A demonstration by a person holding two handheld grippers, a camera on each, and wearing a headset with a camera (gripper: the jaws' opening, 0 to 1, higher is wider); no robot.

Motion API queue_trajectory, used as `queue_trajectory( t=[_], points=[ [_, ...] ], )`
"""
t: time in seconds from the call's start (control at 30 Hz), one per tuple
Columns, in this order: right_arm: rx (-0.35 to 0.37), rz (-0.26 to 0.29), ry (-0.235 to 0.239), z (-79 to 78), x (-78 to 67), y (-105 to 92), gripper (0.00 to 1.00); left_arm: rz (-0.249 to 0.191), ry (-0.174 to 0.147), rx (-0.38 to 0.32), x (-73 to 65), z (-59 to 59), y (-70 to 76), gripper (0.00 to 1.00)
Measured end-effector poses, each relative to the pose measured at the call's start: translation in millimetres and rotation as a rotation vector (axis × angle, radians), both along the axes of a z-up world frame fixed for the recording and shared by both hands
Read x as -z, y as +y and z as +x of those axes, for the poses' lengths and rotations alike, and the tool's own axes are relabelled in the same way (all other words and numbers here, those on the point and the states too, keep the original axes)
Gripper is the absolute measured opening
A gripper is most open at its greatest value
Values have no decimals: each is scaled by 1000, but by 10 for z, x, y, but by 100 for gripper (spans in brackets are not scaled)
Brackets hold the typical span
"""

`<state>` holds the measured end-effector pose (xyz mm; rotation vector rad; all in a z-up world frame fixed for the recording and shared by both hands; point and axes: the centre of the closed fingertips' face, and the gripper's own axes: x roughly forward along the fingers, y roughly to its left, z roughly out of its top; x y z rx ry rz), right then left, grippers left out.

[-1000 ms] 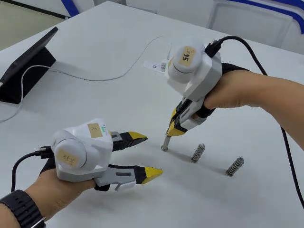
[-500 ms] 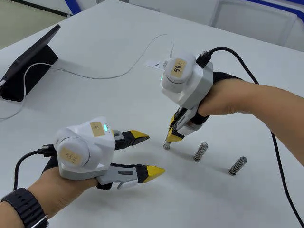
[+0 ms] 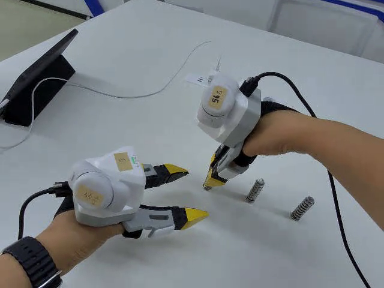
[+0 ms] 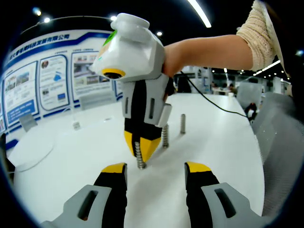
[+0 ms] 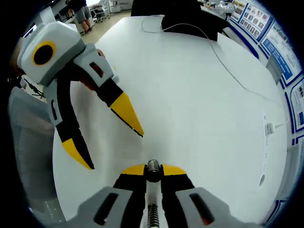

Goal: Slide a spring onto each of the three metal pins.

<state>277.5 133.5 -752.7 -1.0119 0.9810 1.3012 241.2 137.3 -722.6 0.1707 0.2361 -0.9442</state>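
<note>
1 spring (image 4: 139, 154) pinched btwn R gripper (image 3: 211, 179) fingers, lower end poking out below; L gripper (image 3: 193, 193) fingers wide, empty.

Three springs (image 3: 255, 190) (image 3: 302, 207) (image 4: 139, 153), two grippers (image 3: 193, 193) (image 3: 210, 180), one dark tablet (image 3: 36, 75), seemingly one thin white cable (image 3: 144, 96)

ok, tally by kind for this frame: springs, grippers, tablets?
Springs: 3 (one spring in the right gripper claw, two standing springs)
Grippers: 2 (right gripper, left gripper)
Tablets: 1 (black tablet)
Total: 6
</note>
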Motion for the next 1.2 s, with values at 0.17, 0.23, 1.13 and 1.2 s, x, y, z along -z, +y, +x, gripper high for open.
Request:
queue_trajectory(
  t=[0.17, 0.23, 1.13, 1.2],
  points=[
    [-3, -3, 5, -19, 15, 20, 13, -1, 0, -3, 1, 8, 14, 49],
    [-2, -4, 7, -25, 17, 29, 13, -3, 1, -5, 0, 10, 18, 49],
    [9, 16, 4, -6, 26, -47, 20, -7, -2, -10, -11, 26, 7, 50],
    [20, 29, 5, -5, -10, -74, 20, -8, 0, -11, -12, 29, 10, 50]
  ],
)
